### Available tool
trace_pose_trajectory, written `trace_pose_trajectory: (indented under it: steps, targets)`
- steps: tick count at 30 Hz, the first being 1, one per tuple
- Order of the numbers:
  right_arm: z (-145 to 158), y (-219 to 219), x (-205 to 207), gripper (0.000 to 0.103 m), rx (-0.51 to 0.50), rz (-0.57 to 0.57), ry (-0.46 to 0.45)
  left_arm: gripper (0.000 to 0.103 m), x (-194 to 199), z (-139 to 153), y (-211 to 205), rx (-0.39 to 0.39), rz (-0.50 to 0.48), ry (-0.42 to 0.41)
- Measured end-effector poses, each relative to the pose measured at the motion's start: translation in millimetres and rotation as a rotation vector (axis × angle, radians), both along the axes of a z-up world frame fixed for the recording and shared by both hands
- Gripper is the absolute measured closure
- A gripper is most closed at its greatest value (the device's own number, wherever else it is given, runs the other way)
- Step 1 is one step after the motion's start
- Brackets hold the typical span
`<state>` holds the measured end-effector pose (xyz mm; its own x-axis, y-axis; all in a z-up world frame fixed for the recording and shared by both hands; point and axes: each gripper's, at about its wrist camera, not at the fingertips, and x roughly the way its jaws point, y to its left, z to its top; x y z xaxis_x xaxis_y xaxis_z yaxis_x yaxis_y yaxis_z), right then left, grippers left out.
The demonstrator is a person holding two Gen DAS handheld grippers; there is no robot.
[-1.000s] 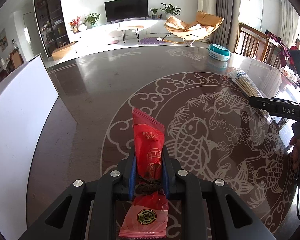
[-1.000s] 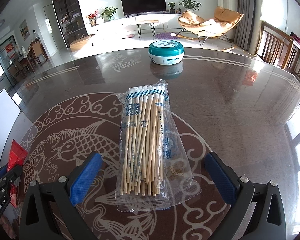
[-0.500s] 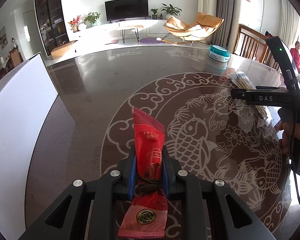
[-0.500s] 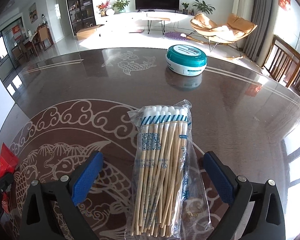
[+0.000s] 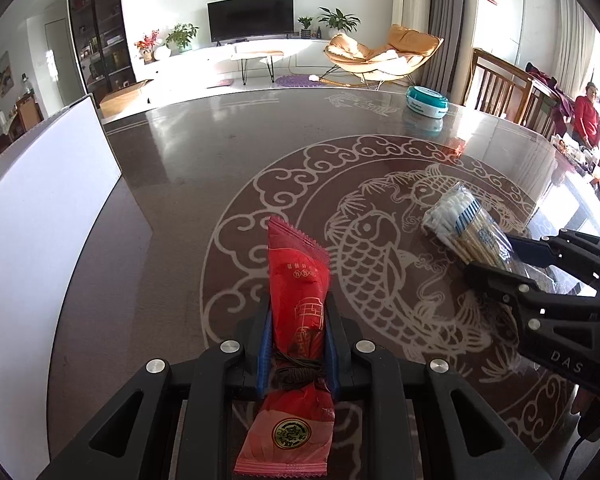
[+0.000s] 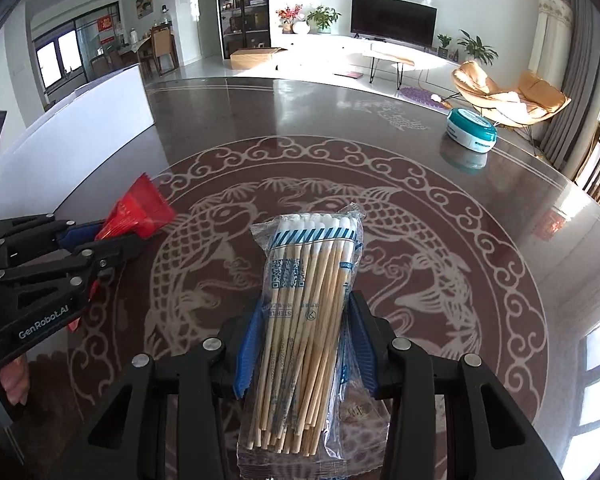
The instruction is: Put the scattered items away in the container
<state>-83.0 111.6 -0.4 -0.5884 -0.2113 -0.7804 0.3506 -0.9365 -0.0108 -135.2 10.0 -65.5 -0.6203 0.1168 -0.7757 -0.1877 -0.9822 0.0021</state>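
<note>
**Both grippers loaded above the carp-patterned table**

The left gripper [image 5: 296, 344] was seen clamped on a red snack packet [image 5: 298, 280], its blue pads pressed against the packet's sides near the middle. A dark cord was wound round the packet at the level of the pads, and a round gold seal was visible on the lower end, which hung below the fingers. The upper, crimped end pointed away from the camera over the dark glossy table [image 5: 204, 152].

The right gripper [image 6: 302, 340] was closed on a clear bag of cotton swabs [image 6: 308, 280]; the bag was held about halfway along, with the white tips fanned out above a blue striped band. In the left wrist view the same bag [image 5: 464, 224] was seen lifted clear of the tabletop.

A white container [image 5: 40, 240] stood at the table's left edge, just beside the left gripper's side and well apart from the swabs. A round teal-lidded tub [image 6: 472, 130] was left resting on the far right part of the table.
</note>
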Motion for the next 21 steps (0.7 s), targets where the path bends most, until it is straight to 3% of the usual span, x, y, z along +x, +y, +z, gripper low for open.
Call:
trace_pose_trajectory:
  steps: [6, 7, 8, 9, 10, 12, 19, 21]
  targets:
    - [-3, -21, 48, 0.058, 0.023, 0.024, 0.011, 0.079, 51, 0, -7, 0.026, 0.026, -0.002]
    - [-3, -22, 48, 0.049, 0.028, 0.012, 0.011, 0.077, 53, 0, -8, 0.03, 0.033, -0.002]
    - [-4, -21, 47, 0.042, 0.023, 0.003, 0.002, 0.066, 54, -1, -9, 0.032, 0.033, -0.003]
    - [-6, -20, 45, 0.022, 0.015, 0.0, -0.017, 0.045, 53, -1, -7, 0.029, 0.028, -0.007]
    - [-8, -17, 42, 0.011, 0.008, -0.005, -0.034, 0.039, 52, -3, -6, -0.001, 0.05, -0.014]
    - [-8, -14, 42, 0.009, 0.002, -0.01, -0.04, 0.029, 49, -5, -10, -0.001, 0.086, -0.023]
    - [-10, -11, 40, 0.001, 0.008, -0.037, -0.053, 0.023, 50, -8, -12, -0.003, 0.105, -0.028]
    - [-10, -11, 40, 0.0, 0.007, -0.04, -0.054, 0.016, 49, -9, -14, -0.003, 0.127, -0.035]
